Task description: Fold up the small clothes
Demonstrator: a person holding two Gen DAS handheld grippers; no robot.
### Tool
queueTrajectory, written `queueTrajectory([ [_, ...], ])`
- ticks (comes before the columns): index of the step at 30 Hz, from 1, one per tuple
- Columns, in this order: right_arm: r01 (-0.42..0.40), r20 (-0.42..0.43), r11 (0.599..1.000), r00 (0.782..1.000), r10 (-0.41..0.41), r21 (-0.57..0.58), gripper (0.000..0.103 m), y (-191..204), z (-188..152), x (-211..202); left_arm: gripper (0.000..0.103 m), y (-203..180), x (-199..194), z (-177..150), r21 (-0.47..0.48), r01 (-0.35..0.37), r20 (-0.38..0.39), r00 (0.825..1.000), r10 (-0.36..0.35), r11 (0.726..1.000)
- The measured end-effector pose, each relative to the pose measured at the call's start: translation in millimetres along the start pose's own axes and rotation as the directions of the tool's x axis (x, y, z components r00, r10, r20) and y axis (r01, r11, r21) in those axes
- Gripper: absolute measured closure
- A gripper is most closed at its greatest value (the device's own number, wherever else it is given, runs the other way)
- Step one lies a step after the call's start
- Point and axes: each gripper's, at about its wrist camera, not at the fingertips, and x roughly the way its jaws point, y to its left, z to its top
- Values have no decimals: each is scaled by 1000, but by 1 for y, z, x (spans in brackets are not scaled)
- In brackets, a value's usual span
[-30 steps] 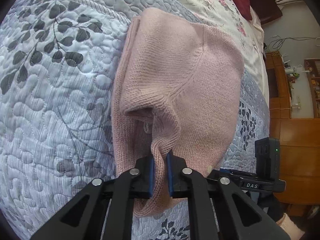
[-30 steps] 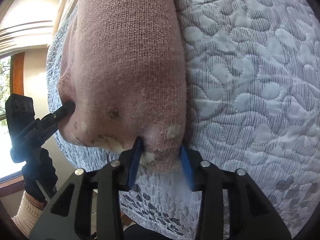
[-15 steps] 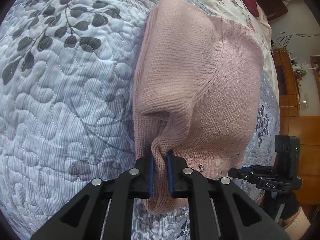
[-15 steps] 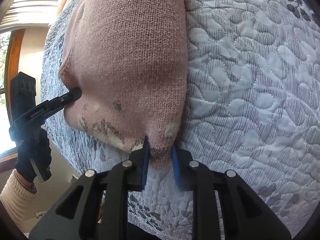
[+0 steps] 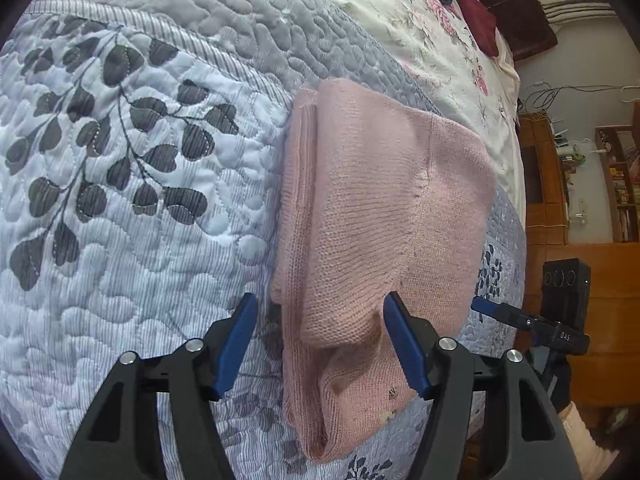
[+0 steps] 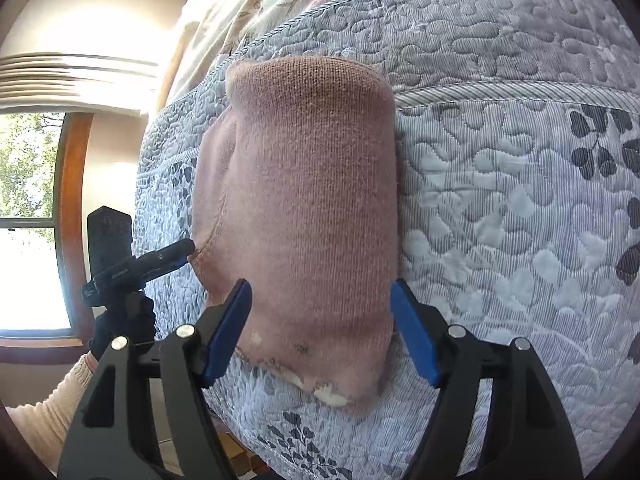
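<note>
Both sets of jaws, clamped on the knit half a second ago, are now spread wide and nothing is gripped. No containers are seen anywhere. The pink sweater (image 5: 372, 216) is left folded flat on the grey leaf-print quilt (image 5: 120, 200), its near edge lying between the open fingers of the left gripper (image 5: 320, 344), and likewise just ahead of the right gripper (image 6: 320, 324).
</note>
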Motion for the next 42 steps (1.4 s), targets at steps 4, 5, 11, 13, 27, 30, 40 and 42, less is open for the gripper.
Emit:
queueTrajectory([
  [4, -40, -33, 999, 999, 40, 24, 31, -17, 16, 14, 37, 8, 24, 10, 8, 76, -52, 996, -76, 997],
  [5, -50, -43, 998, 998, 51, 26, 30, -18, 17, 19, 37, 9, 28, 12, 9, 103, -61, 993, -102, 995],
  [11, -99, -79, 994, 992, 103, 52, 16, -25, 29, 48, 24, 12, 54, 18, -6, 249, -107, 963, -248, 968],
  [13, -112, -89, 992, 989, 117, 58, 14, -26, 33, 58, 22, 8, 63, 20, 4, 276, -122, 954, -274, 961],
  [27, -237, 0, 971, 971, 237, 30, 43, -18, 1, 9, 51, -51, 66, -7, 48, 370, -122, 924, -362, 928],
  [30, -251, 18, 967, 968, 250, 39, 43, -34, -23, -26, 51, -87, 69, -25, 71, 406, -144, 908, -394, 911],
  [40, -168, 68, 978, 985, 160, 128, 42, -106, -105, -110, 51, -183, 126, -88, 99, 434, -217, 888, -406, 895],
  [42, -158, 67, 976, 987, 149, 152, 42, -120, -114, -109, 51, -190, 137, -95, 108, 412, -227, 896, -381, 905],
])
